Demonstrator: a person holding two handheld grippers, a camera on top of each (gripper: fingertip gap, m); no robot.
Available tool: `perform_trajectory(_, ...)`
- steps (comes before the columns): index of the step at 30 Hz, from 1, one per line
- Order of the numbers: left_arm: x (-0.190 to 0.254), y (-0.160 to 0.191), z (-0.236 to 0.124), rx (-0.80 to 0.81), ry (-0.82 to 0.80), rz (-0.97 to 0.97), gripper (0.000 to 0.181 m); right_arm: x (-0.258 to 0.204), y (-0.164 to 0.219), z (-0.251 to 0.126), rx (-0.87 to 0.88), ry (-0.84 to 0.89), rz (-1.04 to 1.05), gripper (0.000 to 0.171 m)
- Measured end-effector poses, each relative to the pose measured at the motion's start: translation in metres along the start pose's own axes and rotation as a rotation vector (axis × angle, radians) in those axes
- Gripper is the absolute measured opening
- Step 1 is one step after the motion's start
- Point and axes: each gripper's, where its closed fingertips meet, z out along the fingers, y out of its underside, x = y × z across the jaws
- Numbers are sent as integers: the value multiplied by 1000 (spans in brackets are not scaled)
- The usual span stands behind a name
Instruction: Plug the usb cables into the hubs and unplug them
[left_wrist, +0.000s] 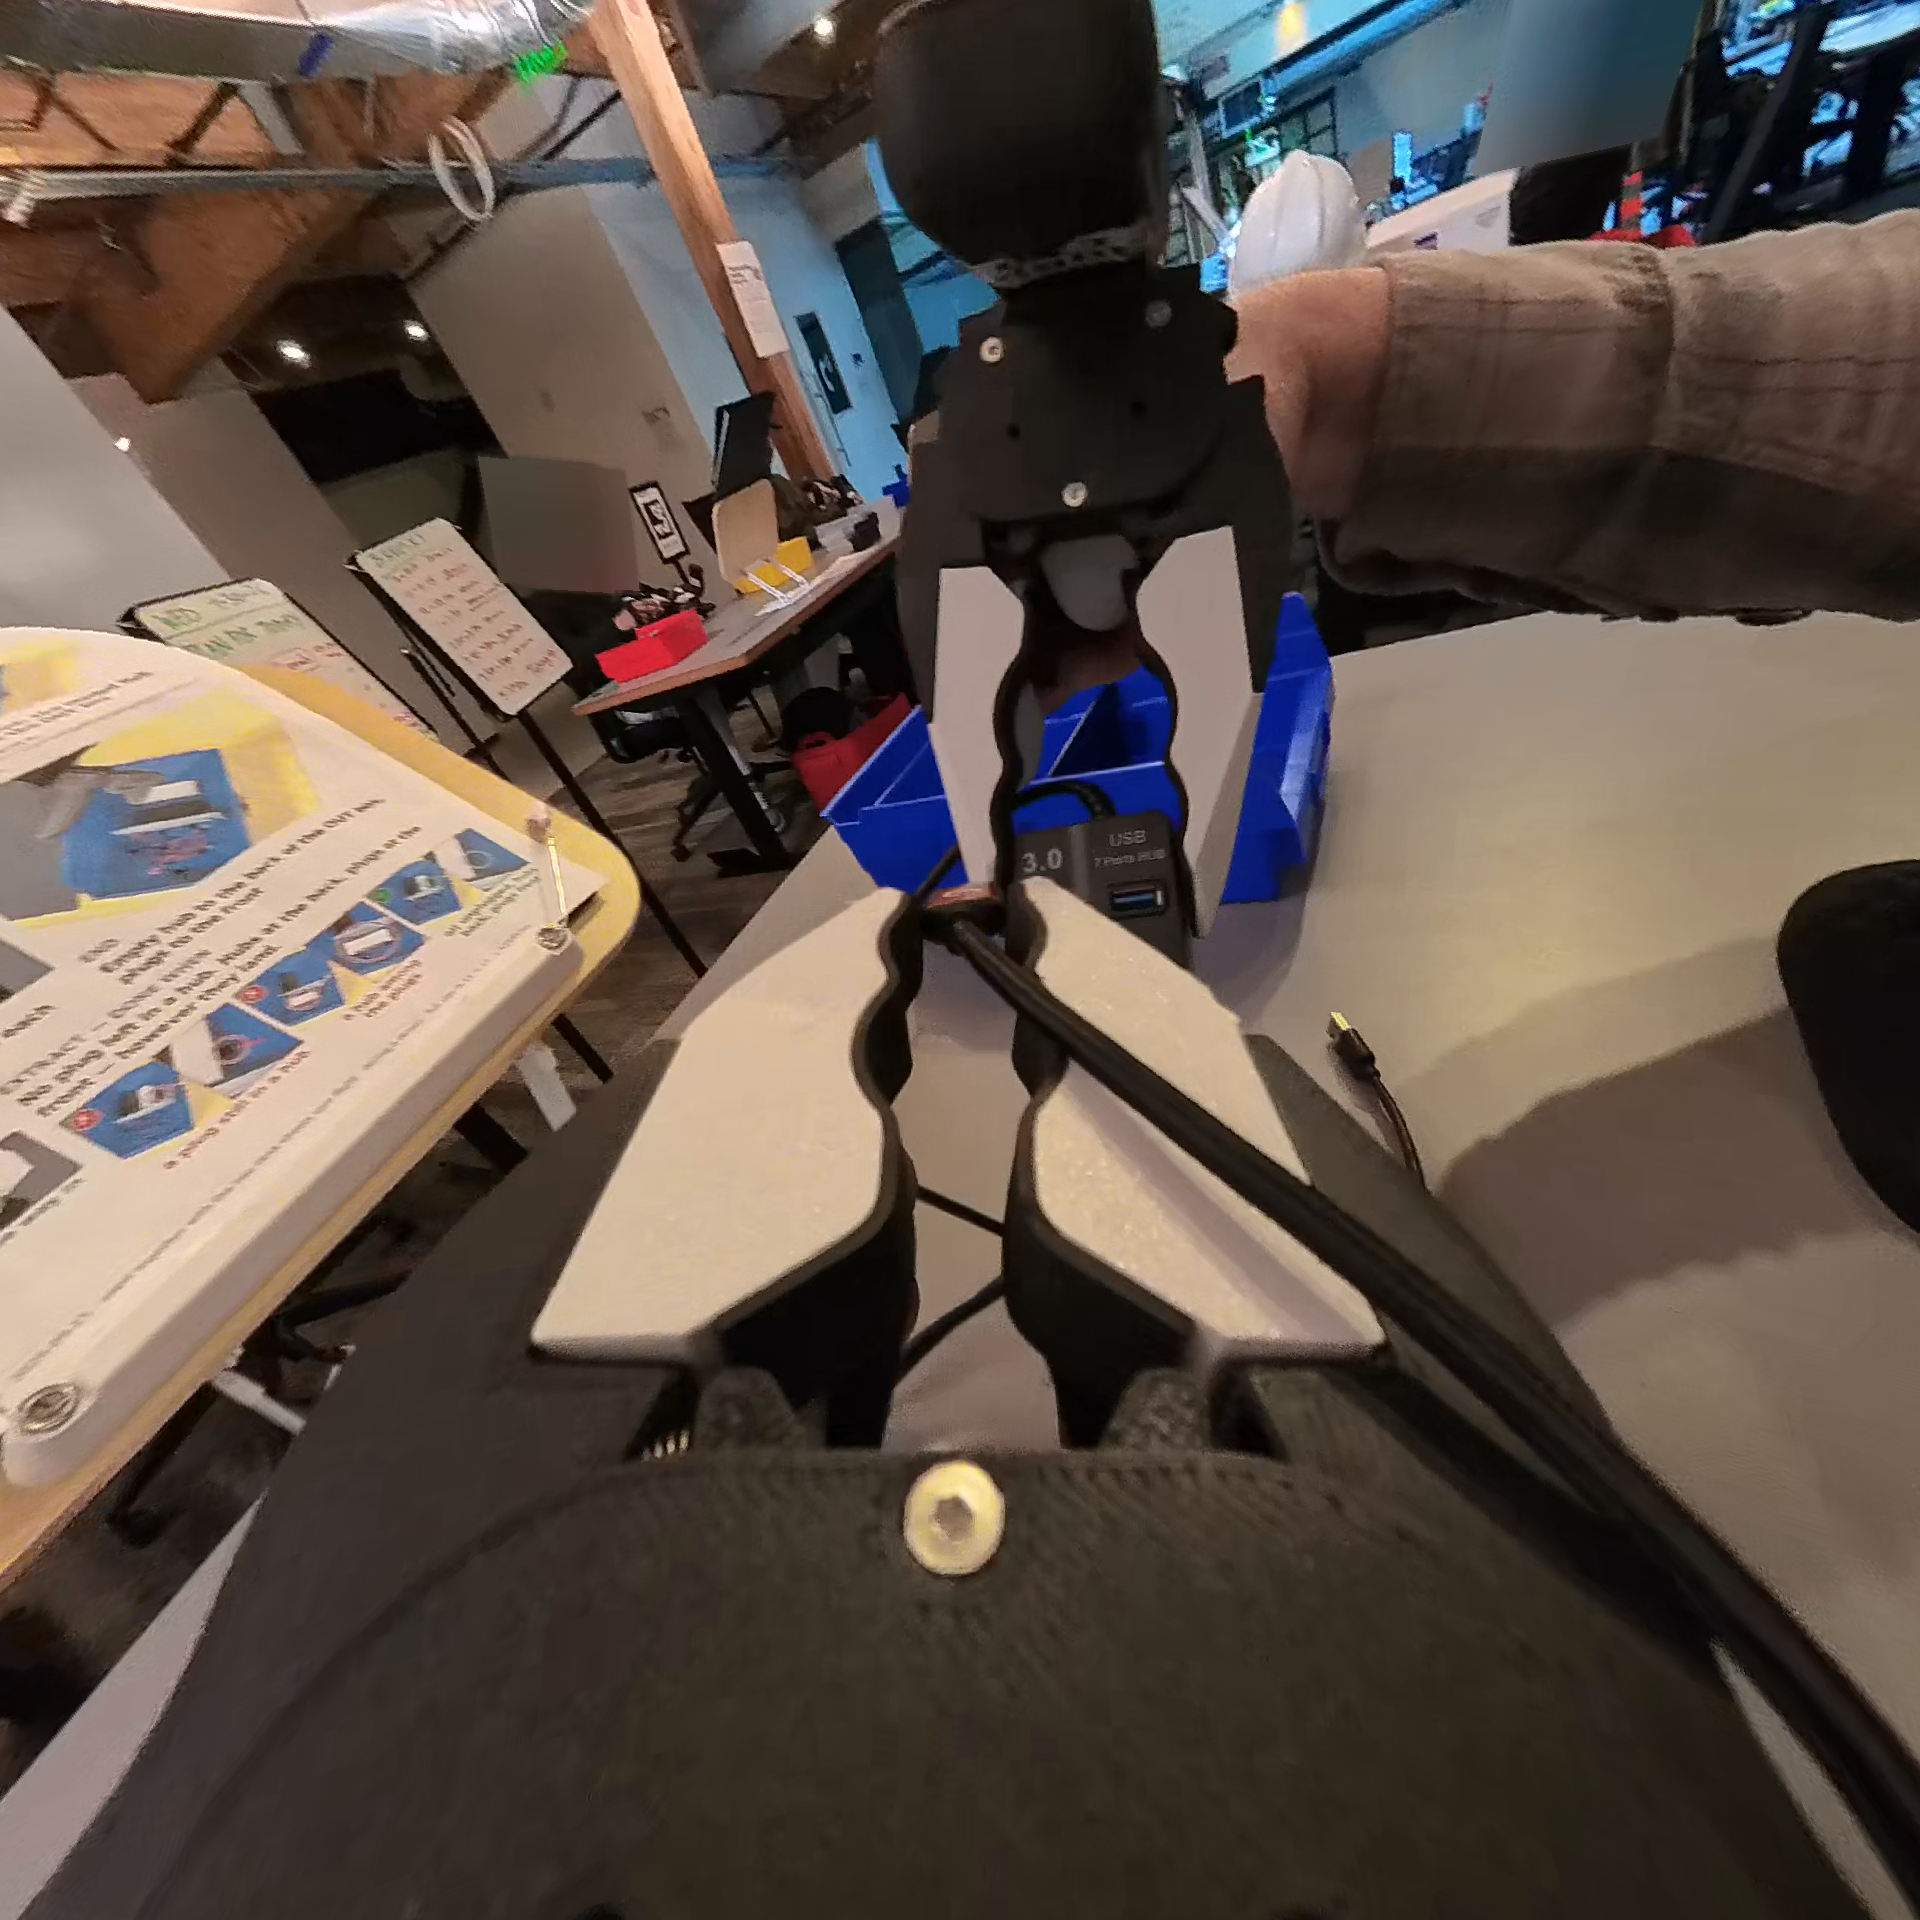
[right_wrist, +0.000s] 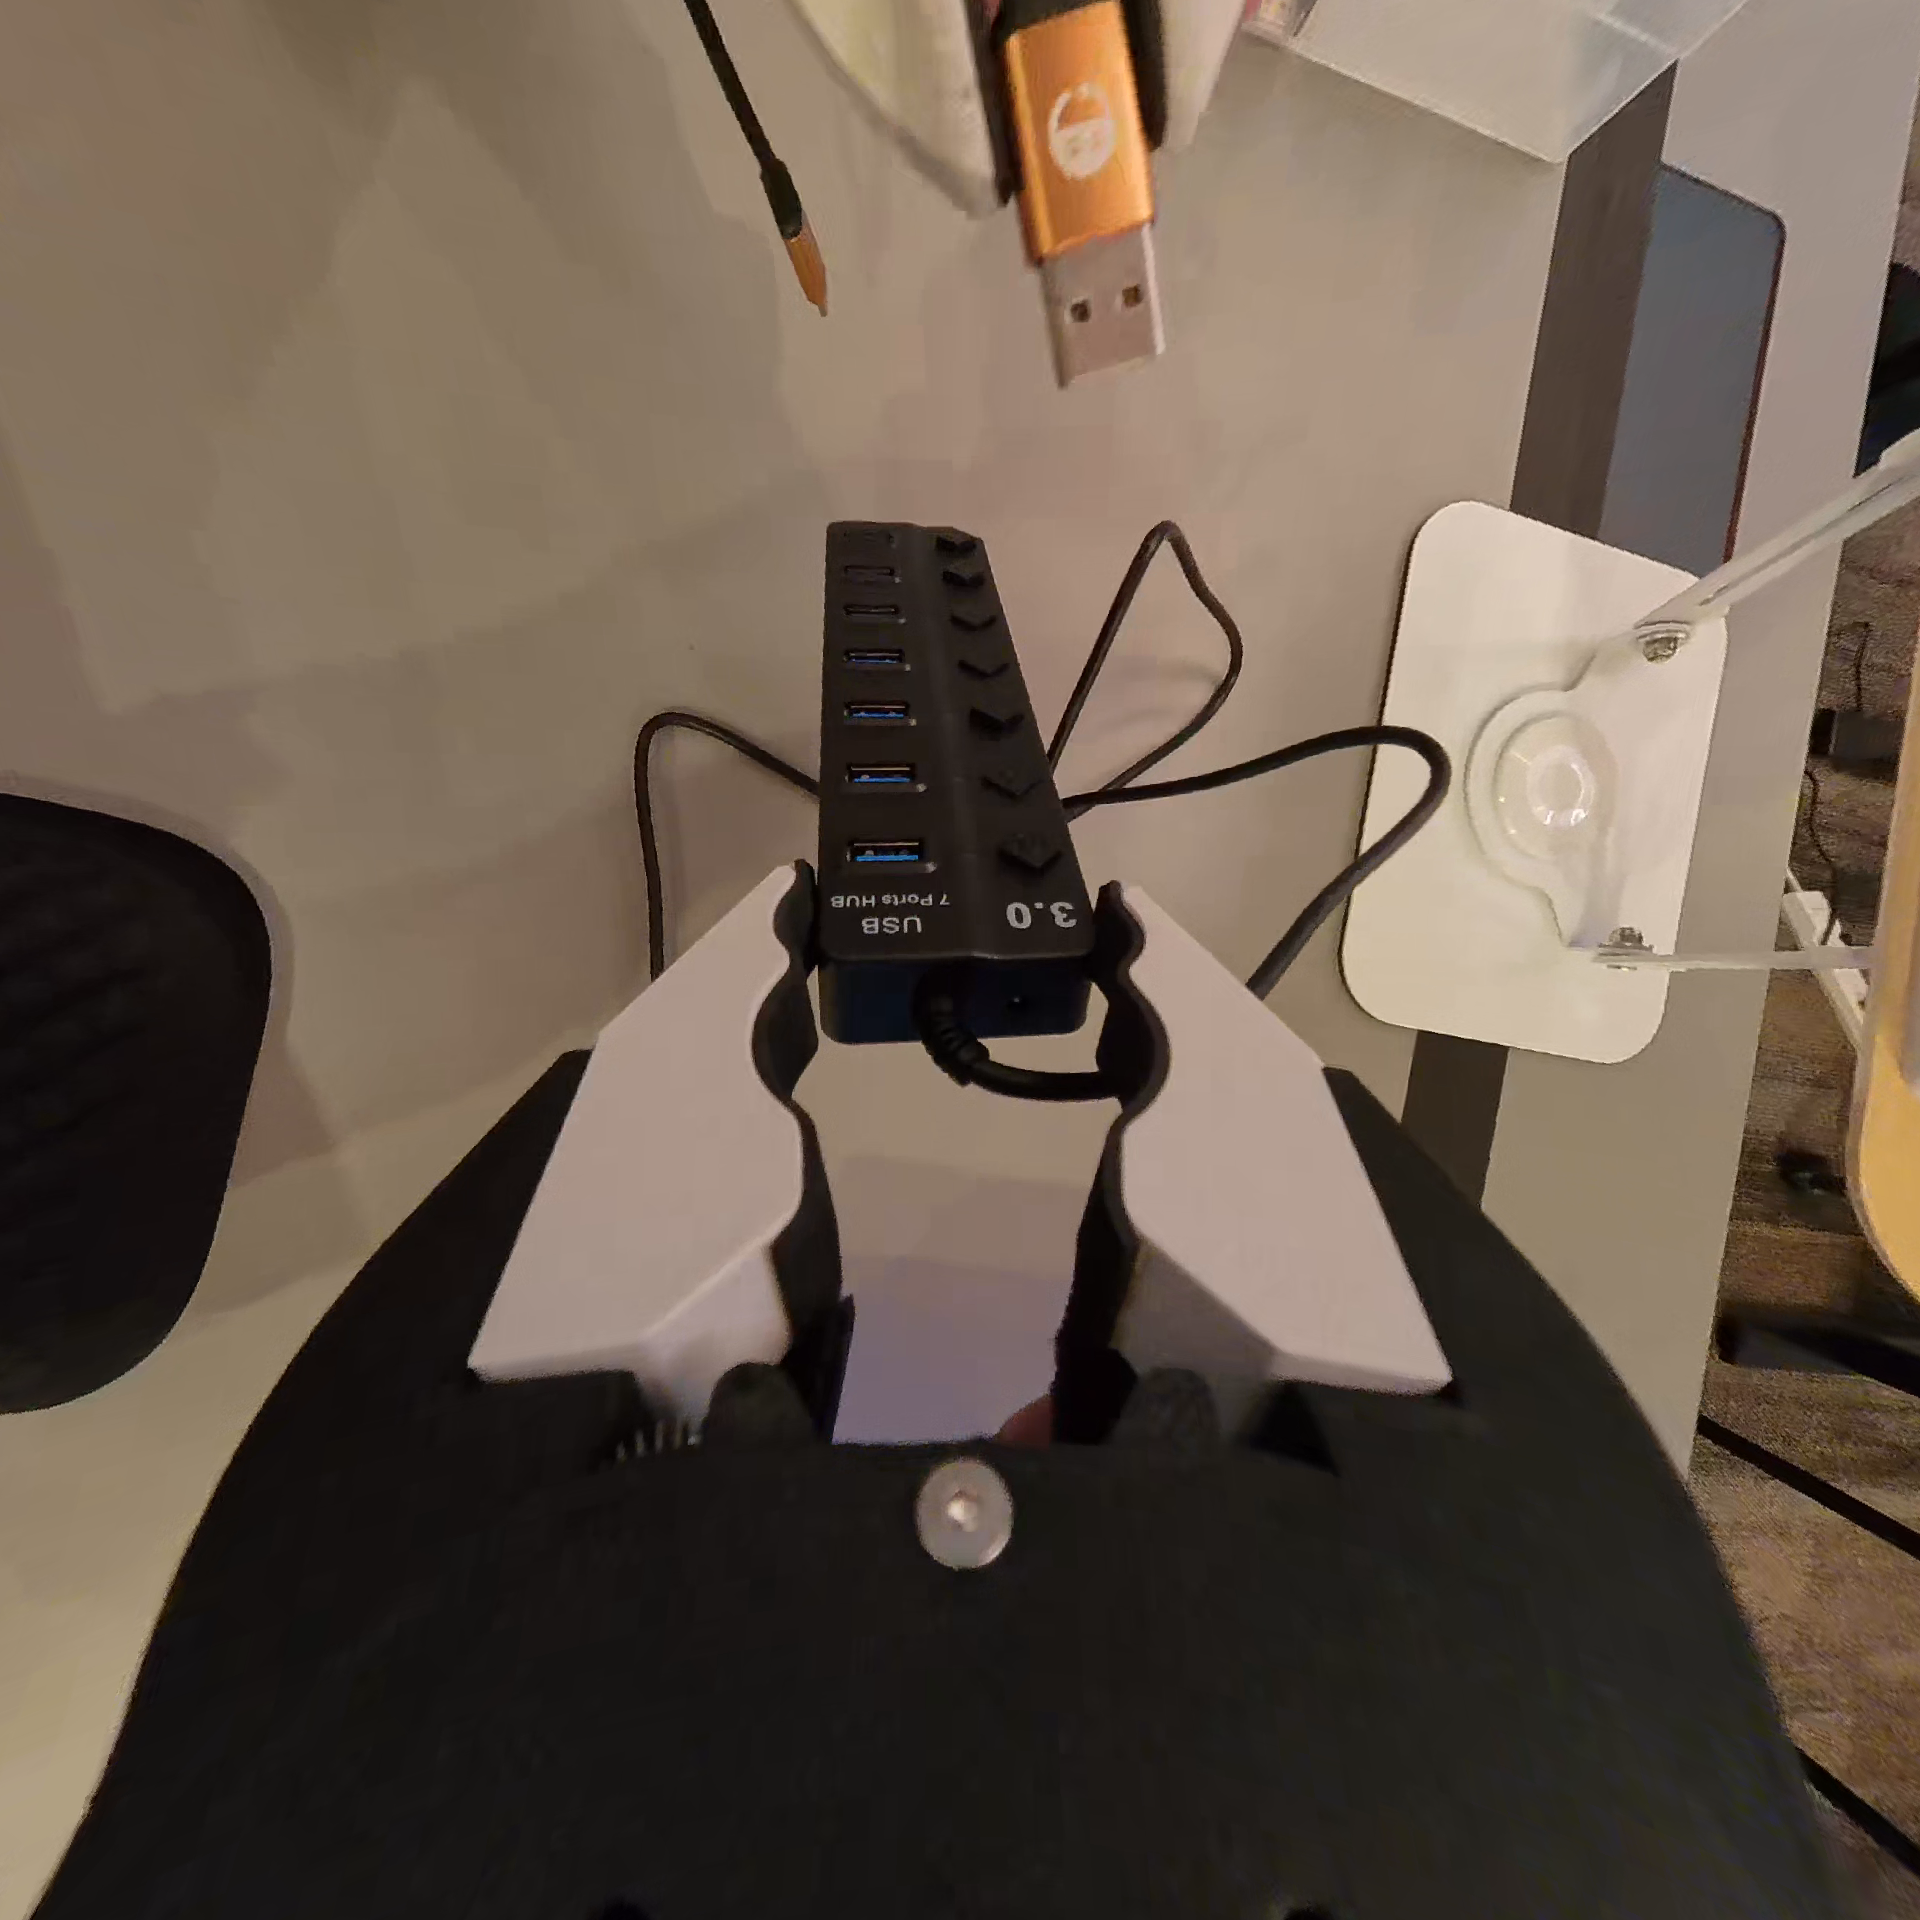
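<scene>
While the black hub (right_wrist: 940, 769) is clamped at its near end by the right gripper (right_wrist: 951, 935) and held above the grey table (right_wrist: 364, 520), an orange-cased USB plug (right_wrist: 1086, 197) is pinched by the left gripper (left_wrist: 961, 914), its metal tip pointed at the hub but well apart from it. The plug's black cable (left_wrist: 1195, 1122) is draped over the left gripper's finger (left_wrist: 1153, 1091).

A miss is judged likely if the plug is brought in tilted or flipped, since the ports are narrow; the hub could also be twisted in the grip by a hard push. The hub's thin lead (right_wrist: 1195, 665), looped on the table by its right edge, could be snagged.

One hub, seven ports, all empty, and seven switches are counted; one held plug, and one loose small-tipped cable (right_wrist: 774, 177) on the table.
</scene>
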Motion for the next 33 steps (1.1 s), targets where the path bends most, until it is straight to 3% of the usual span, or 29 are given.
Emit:
perform_trajectory(17,27,23,14,-102,128,-31,16,3,-13,21,-35,-37,-49,51)
perform_trajectory(33,34,23,16,-97,220,-247,16,5,-12,27,19,-42,-68,51)
